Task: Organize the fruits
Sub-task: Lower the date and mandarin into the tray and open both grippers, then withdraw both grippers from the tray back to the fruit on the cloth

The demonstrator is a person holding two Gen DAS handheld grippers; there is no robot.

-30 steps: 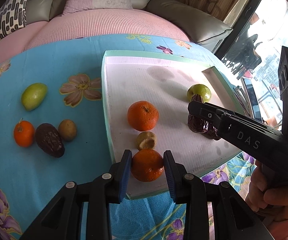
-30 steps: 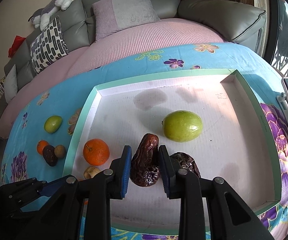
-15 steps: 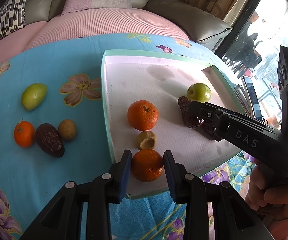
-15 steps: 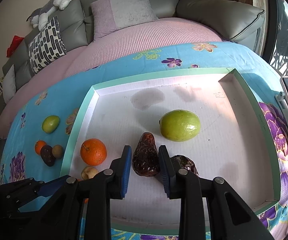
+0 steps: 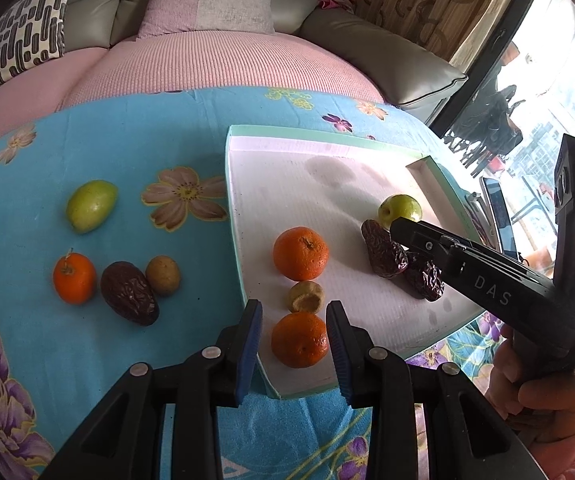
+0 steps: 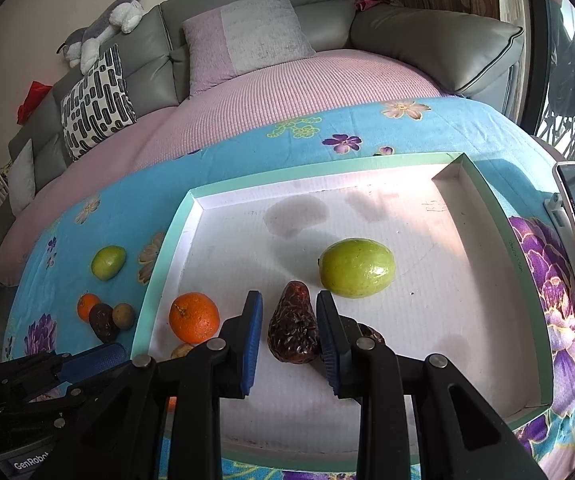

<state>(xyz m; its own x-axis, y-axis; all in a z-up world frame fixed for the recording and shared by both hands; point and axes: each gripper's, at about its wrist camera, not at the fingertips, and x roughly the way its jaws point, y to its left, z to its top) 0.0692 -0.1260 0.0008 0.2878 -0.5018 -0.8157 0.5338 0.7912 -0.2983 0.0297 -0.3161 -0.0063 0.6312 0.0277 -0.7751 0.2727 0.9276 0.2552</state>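
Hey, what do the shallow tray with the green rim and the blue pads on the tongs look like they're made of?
The shallow white tray with the mint-green rim looks like corrugated plastic or card: matte, fine parallel ribs across its floor, faint stains. The blue pads on the right tongs look like ribbed rubber or soft plastic, judging by their grooved matte faces, mounted on smooth black hard-plastic arms.

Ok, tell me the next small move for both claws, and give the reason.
Probably draw both claws back from the tray. The left claw stands open around an orange that rests on the tray floor, and the right claw stands open around a date lying there too. Four fruits wait on the blue cloth.
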